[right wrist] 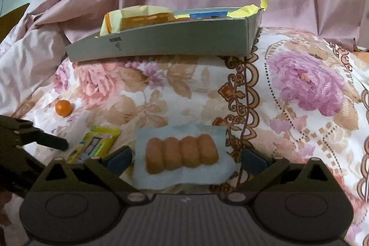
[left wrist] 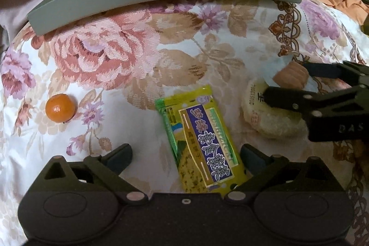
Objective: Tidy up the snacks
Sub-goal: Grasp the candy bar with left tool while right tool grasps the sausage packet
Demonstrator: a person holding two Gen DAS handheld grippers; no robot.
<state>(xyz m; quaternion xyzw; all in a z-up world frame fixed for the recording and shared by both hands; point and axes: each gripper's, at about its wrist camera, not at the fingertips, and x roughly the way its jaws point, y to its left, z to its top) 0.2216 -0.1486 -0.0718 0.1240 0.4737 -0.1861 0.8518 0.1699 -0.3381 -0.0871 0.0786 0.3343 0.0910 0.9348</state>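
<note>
Two grippers, both spread wide and empty: left gripper straddled yellow snack packet; right gripper straddled clear-wrapped biscuit pack; grey tray well beyond.

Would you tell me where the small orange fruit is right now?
The orange fruit lies on the floral cloth, left of the yellow snack packet, apart from both grippers.
</note>
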